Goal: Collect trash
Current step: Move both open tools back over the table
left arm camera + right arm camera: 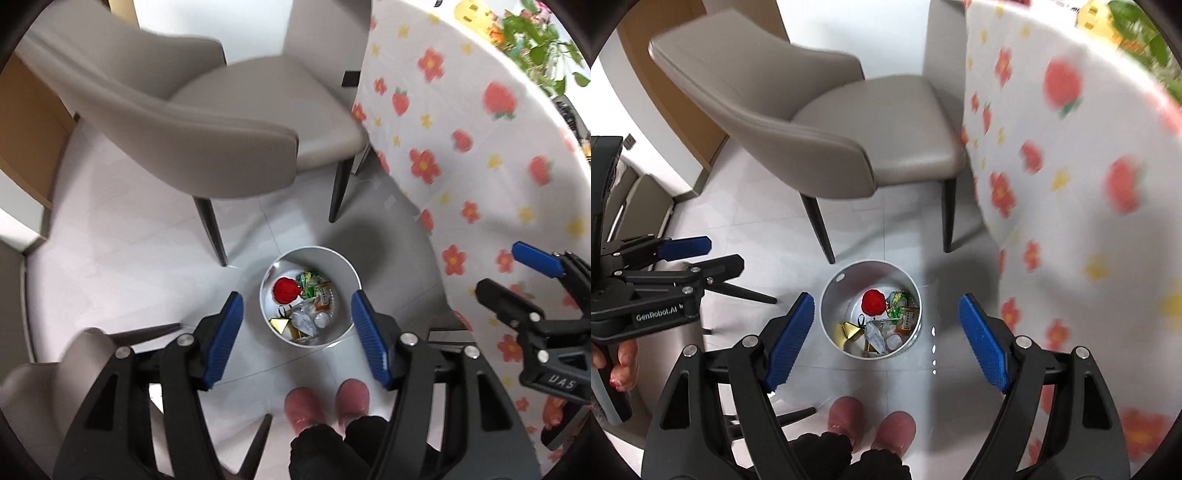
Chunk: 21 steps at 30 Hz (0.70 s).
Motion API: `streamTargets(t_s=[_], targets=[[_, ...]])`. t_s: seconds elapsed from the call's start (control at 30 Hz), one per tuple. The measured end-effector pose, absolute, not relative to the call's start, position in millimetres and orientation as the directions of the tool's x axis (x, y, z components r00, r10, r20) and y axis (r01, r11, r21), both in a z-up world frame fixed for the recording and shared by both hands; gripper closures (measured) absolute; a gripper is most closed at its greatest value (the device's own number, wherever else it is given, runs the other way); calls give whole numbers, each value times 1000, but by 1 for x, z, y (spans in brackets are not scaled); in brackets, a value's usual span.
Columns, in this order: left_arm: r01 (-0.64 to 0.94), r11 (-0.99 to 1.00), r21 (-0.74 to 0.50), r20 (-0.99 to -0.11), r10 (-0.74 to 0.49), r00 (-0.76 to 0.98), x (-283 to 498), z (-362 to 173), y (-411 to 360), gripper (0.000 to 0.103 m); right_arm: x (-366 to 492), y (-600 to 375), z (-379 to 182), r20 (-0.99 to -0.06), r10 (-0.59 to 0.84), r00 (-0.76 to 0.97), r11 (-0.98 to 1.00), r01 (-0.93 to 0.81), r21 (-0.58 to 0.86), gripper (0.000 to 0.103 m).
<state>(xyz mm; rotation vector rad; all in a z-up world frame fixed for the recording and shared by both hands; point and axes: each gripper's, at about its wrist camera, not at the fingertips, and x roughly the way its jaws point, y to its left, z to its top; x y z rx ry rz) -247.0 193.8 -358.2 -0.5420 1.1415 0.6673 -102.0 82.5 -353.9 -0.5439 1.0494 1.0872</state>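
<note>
Left wrist view showed the left gripper (297,334) wide open and empty above the bin (341,269), trash (301,302) lying inside. Right gripper (886,338) also gaped empty. Judged: drop-off done; next move calls for seeking trash on the desk (461,110).

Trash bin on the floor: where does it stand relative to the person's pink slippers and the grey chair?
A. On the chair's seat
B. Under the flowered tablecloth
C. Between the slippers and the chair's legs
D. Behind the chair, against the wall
C: the trash bin sits on the tiled floor just ahead of the pink slippers, with the grey chair and its dark legs beyond it.
</note>
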Motion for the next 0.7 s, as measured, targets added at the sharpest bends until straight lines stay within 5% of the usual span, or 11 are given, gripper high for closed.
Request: streamTargets(t_s=[0.33, 0.7], targets=[[-559, 822, -110, -893, 166, 419, -188, -227, 161, 32, -73, 19, -209, -853, 450, 264, 604, -793, 73, 25], [-245, 963, -110, -855, 34, 518, -68, -183, 78, 32, 14, -99, -163, -805, 336, 489, 867, -494, 62, 25]])
